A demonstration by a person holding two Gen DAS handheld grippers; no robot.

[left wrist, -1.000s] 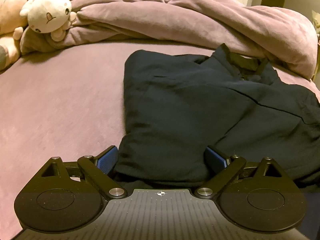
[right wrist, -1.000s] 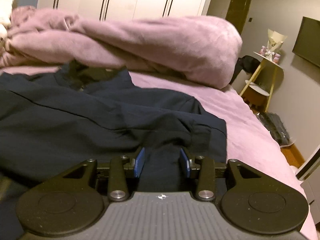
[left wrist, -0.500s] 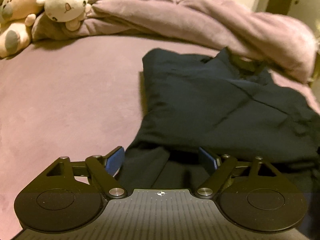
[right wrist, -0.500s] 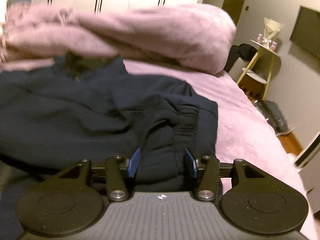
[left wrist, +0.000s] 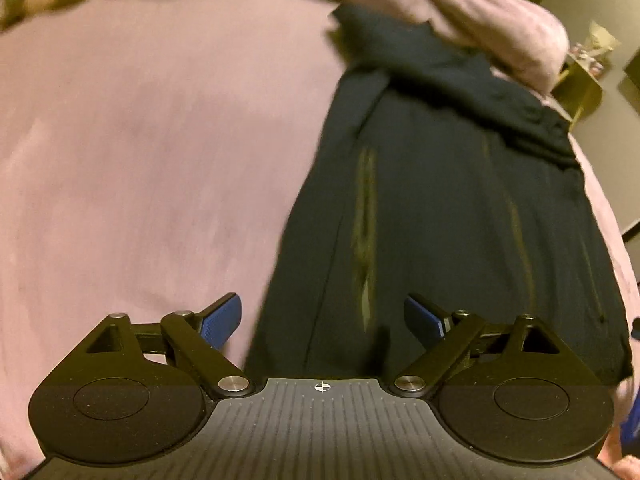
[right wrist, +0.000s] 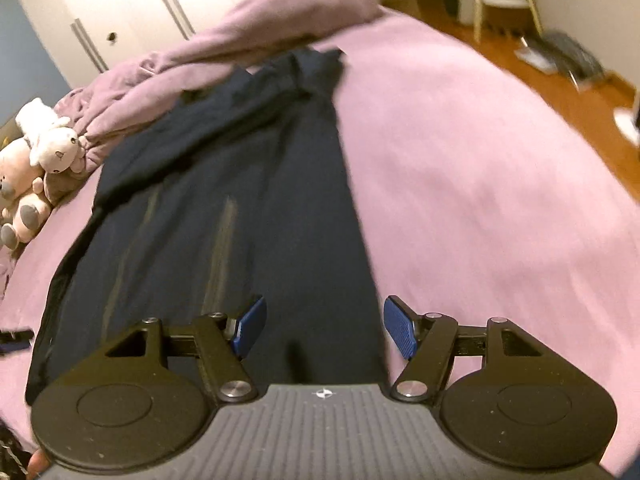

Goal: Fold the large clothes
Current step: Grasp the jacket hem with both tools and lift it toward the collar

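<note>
A dark navy garment (left wrist: 460, 208) lies on the pink bed, stretched out long towards me, with its far end bunched near the duvet. It also shows in the right wrist view (right wrist: 256, 200). My left gripper (left wrist: 322, 320) is open, its blue pads wide apart above the garment's near left edge, holding nothing. My right gripper (right wrist: 322, 326) is open too, above the garment's near right edge, with cloth below the gap and nothing between the pads. Both views are motion-blurred.
A rumpled pink duvet (right wrist: 248, 40) lies across the bed's far side. Plush toys (right wrist: 40, 160) sit at the far left. The bed sheet (left wrist: 140, 160) spreads left of the garment. Wooden floor with a side table (right wrist: 504, 0) lies to the right.
Both grippers have risen and pulled back, now looking down on the bed. The right gripper, earlier narrow around cloth, has opened wide. The garment now lies stretched out long.
</note>
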